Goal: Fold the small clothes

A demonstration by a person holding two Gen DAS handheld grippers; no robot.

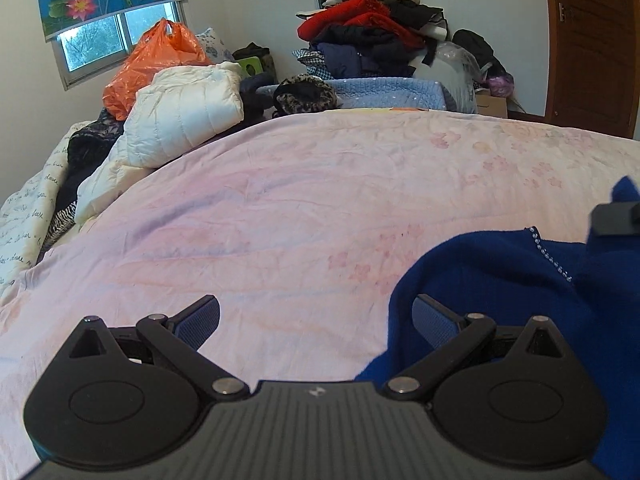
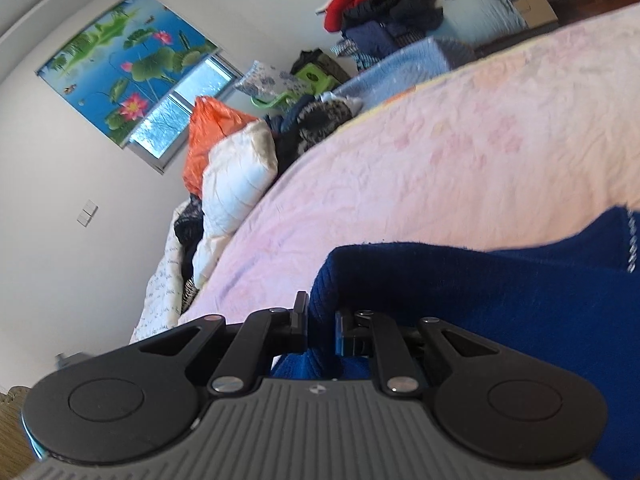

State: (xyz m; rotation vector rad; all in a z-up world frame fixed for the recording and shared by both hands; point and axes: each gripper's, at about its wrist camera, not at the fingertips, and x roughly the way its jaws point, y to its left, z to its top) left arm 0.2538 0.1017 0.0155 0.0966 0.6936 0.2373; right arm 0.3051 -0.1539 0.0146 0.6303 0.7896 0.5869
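A dark blue knit garment (image 1: pixel 492 276) with a line of small beads lies on the pink bedsheet (image 1: pixel 280 208) at the lower right. My left gripper (image 1: pixel 316 320) is open just above the sheet, its right finger against the garment's left edge, nothing between the jaws. In the right wrist view my right gripper (image 2: pixel 322 328) is shut on a fold of the same blue garment (image 2: pixel 500 288), tilted and lifted off the bedsheet (image 2: pixel 440 168). Part of the right gripper (image 1: pixel 616 220) shows at the right edge of the left wrist view.
A white padded jacket (image 1: pixel 184 116), an orange plastic bag (image 1: pixel 152 64) and dark clothes lie at the bed's far left. A tall heap of clothes (image 1: pixel 372 32) on a blue quilt (image 1: pixel 384 92) stands behind the bed. A wooden door (image 1: pixel 592 40) is at the right.
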